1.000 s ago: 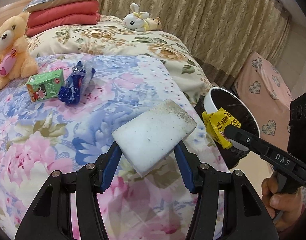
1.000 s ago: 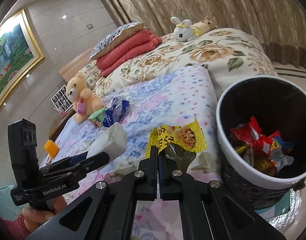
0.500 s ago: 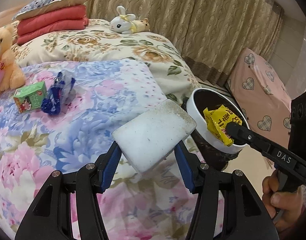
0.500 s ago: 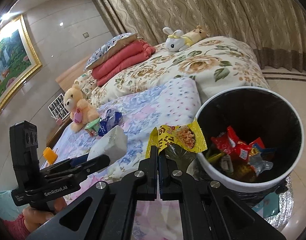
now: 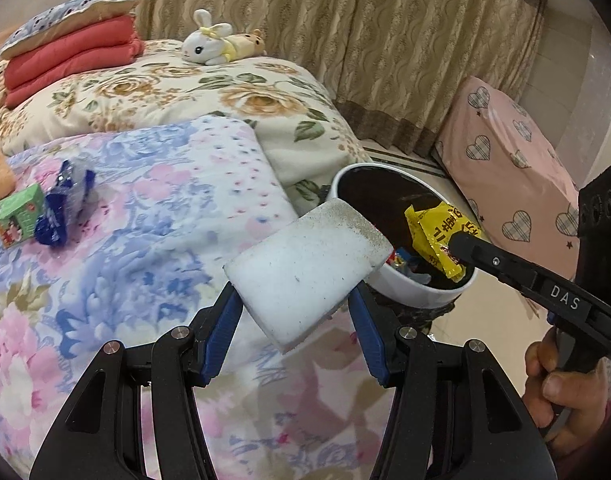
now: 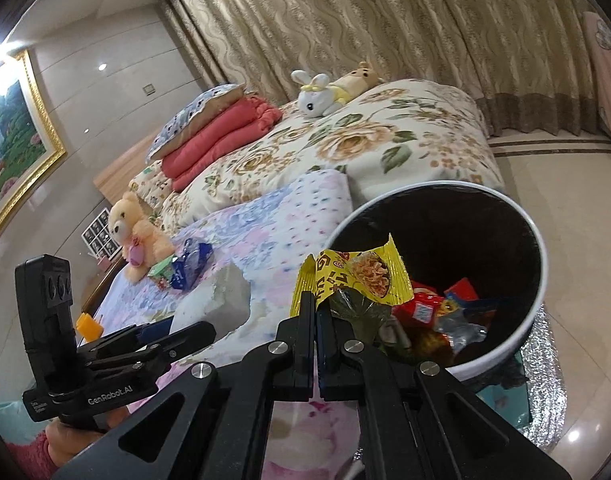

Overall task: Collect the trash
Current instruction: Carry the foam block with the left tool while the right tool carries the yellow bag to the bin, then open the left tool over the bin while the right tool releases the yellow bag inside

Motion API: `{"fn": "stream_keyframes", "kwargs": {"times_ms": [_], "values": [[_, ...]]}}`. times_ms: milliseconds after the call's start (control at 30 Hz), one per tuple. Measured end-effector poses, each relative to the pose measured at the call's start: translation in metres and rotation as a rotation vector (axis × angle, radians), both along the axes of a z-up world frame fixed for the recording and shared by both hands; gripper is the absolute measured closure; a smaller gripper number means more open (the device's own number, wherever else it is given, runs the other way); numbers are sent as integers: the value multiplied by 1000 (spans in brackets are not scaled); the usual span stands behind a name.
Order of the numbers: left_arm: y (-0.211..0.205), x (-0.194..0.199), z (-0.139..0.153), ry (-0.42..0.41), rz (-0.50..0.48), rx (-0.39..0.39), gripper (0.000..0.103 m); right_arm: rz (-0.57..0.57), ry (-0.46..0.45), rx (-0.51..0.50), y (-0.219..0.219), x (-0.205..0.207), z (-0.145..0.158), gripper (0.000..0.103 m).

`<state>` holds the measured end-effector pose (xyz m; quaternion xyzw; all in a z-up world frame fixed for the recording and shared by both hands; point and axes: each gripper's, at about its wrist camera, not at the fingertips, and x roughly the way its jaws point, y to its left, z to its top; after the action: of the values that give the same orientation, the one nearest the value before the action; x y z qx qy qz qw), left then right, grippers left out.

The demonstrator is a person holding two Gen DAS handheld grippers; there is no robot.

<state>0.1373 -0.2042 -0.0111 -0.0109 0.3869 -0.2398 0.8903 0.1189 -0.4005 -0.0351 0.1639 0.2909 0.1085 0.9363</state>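
- My left gripper point(image 5: 297, 320) has its blue pads point(image 5: 221, 332) pressed on both sides of a white sponge block point(image 5: 309, 268), gripping it firmly; one end of the block is speckled grey with dirt.
- From the left wrist view I see the block's far corner overlapping the near rim of the trash bin point(image 5: 409, 296).
- My right gripper point(image 6: 316, 316) is fully closed, pinching the lower edge of a yellow snack wrapper point(image 6: 353, 276).
- That wrapper hangs over the bin's opening; from the left wrist view it sits above the dark interior, inside the white rim.
- The trash bin point(image 6: 501, 354) stands on the floor just beside the bed and already holds red, blue and silvery wrappers point(image 6: 437, 312).
- Still on the floral bedspread point(image 5: 145, 216), I see a green carton point(image 5: 15, 220) touching a crumpled blue wrapper point(image 5: 63, 208), well apart from the bin.
- A teddy bear point(image 6: 135, 236) sits just beside those two.
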Motion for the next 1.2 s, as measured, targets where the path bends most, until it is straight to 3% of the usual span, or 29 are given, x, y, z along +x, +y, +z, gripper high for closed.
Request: {"fn": "stream_keyframes", "kwargs": {"times_ms": [1200], "values": [[-73, 30, 5, -1, -93, 42, 47, -91, 52, 27, -56, 19, -13, 103]]}}
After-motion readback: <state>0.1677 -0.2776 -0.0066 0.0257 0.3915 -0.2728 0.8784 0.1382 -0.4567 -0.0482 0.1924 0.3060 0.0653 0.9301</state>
